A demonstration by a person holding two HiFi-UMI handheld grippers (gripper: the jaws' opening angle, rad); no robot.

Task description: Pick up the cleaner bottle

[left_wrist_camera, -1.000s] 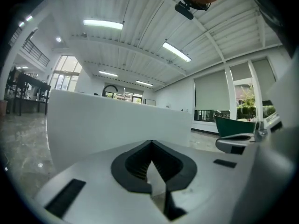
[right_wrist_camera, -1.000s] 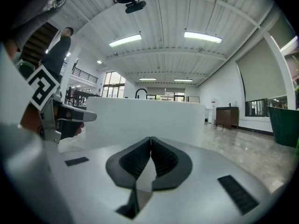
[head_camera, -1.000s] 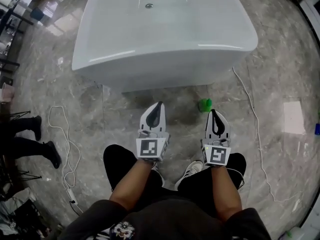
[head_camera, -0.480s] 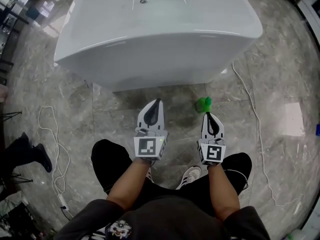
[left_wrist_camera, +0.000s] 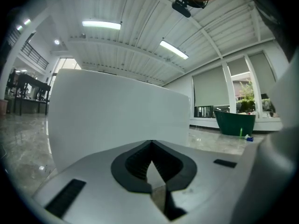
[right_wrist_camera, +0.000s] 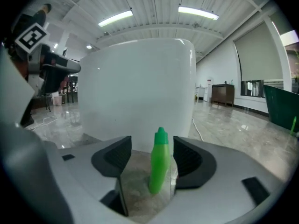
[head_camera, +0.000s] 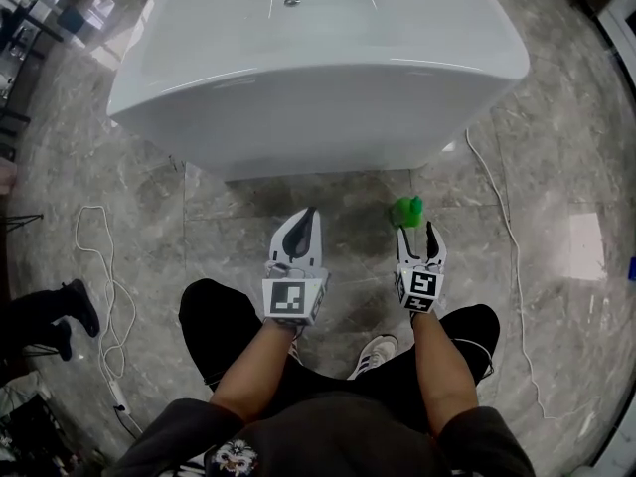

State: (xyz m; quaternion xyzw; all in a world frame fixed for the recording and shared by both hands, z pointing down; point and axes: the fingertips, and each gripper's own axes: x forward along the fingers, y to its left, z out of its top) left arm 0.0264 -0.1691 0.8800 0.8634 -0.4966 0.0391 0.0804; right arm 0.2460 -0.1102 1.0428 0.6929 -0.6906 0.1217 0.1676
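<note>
Low over the grey marble-patterned floor, I have the right tongs spread wide, the jaws having just been opening. The bright green plastic cleaner bottle stands on its base in the gap between them. In the right gripper view it sits nearer the right-hand jaw, and neither pad is pressing on it, so nothing is gripped. The head view places the bottle at the very tips of these tongs, on the floor just in front of the large glossy white bathtub, whose curved end wall rises behind it.

My left tongs hang alongside, well apart from the bottle. Their jaws are closed tip to tip and hold nothing; only a sliver of floor shows through the diamond-shaped opening behind the tips. They point at the same white tub wall, which fills most of the left gripper view.

Bare forearms run back from both marker cubes to a crouching figure whose knees in black trousers frame a white sneaker. At the left edge of the head view a bystander's dark shoes rest on the floor. Through the left gripper view, a dark green tub sits by the far windows under long ceiling strip lights.
</note>
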